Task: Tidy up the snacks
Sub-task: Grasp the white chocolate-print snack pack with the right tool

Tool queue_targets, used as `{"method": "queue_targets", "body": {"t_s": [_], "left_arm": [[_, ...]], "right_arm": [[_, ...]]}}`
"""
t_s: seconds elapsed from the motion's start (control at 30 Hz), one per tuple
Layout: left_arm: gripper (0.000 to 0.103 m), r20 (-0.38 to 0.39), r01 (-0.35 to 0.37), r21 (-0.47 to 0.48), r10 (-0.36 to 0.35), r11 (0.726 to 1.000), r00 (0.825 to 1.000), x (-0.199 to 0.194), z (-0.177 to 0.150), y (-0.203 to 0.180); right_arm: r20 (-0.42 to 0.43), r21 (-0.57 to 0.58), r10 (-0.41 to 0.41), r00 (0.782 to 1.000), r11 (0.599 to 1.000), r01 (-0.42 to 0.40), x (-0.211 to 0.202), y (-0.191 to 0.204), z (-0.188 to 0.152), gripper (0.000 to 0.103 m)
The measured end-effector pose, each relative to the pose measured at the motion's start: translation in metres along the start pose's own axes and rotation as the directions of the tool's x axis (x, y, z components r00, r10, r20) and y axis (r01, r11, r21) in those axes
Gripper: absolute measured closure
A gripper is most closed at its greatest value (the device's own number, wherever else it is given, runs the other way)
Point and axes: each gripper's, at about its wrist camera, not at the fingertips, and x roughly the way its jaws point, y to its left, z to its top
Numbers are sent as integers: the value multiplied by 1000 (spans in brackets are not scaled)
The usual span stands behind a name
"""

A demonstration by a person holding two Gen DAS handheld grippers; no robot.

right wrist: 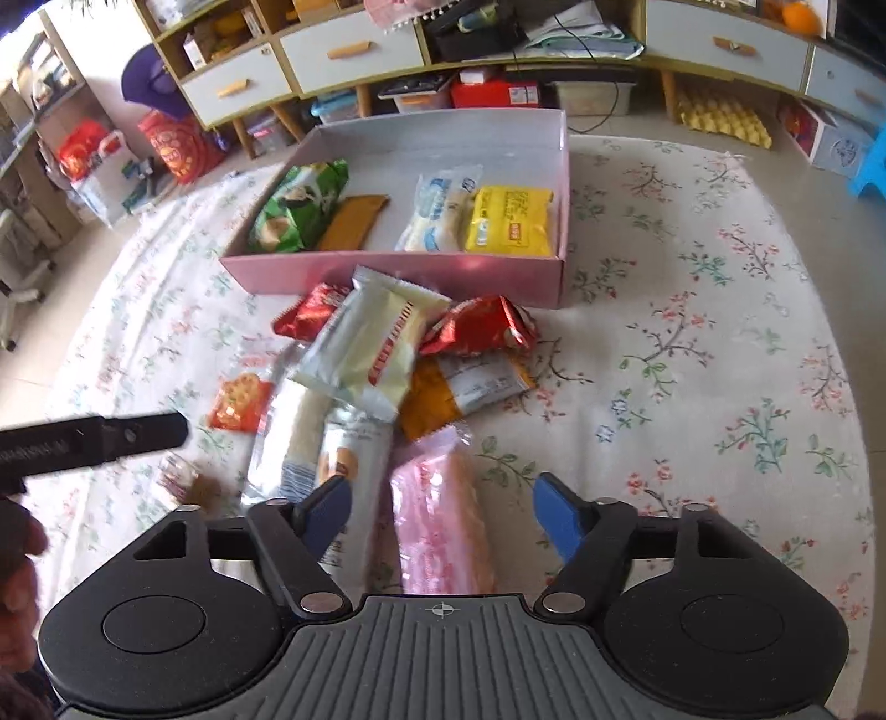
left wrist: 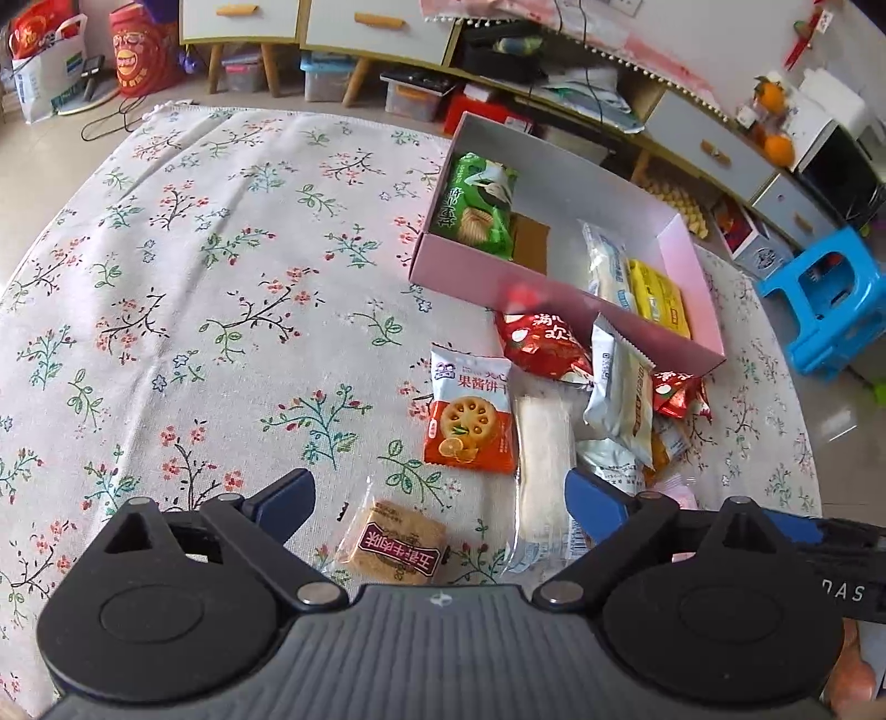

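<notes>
A pink box (left wrist: 498, 277) (right wrist: 387, 271) on the floral tablecloth holds a green biscuit pack (left wrist: 479, 205) (right wrist: 299, 205), a brown bar (right wrist: 354, 221), a white pack (right wrist: 437, 210) and a yellow pack (left wrist: 659, 296) (right wrist: 512, 221). Loose snacks lie in front of it: an orange jam biscuit pack (left wrist: 470, 415), a long white pack (left wrist: 545, 459), red packs (left wrist: 540, 340) (right wrist: 482, 327), a cream pack (right wrist: 376, 349). My left gripper (left wrist: 440, 498) is open above a small brown cake pack (left wrist: 396, 543). My right gripper (right wrist: 443, 509) is open around a pink wafer pack (right wrist: 440, 526), not closed on it.
The round table (right wrist: 720, 332) has bare cloth at the left and right. Cabinets with drawers (right wrist: 354, 52), storage bins and bags stand on the floor behind. A blue stool (left wrist: 825, 299) stands at the right. The left gripper's body (right wrist: 94, 437) shows in the right wrist view.
</notes>
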Motion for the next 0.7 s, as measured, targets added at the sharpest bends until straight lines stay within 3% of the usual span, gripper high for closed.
{"method": "queue_targets", "body": {"t_s": [0.2, 0.3, 0.47, 0.57, 0.7], "left_arm": [[17, 17, -15, 6, 15, 1000, 1000, -6, -1, 1], [26, -2, -4, 8, 4, 1000, 1000, -5, -2, 0], [29, 7, -9, 21, 9, 1000, 1000, -6, -2, -1], [33, 4, -7, 12, 7, 1000, 1000, -6, -2, 1], [47, -11, 5, 8, -5, 1000, 1000, -3, -2, 0]], "right_arm": [[-66, 2, 123, 990, 992, -123, 11, 16, -8, 56], [-78, -15, 110, 991, 994, -111, 20, 24, -12, 56], [-104, -17, 94, 990, 995, -96, 37, 30, -17, 56], [-111, -33, 78, 991, 996, -82, 40, 34, -20, 69], [-106, -52, 62, 992, 996, -68, 39, 37, -22, 73]]}}
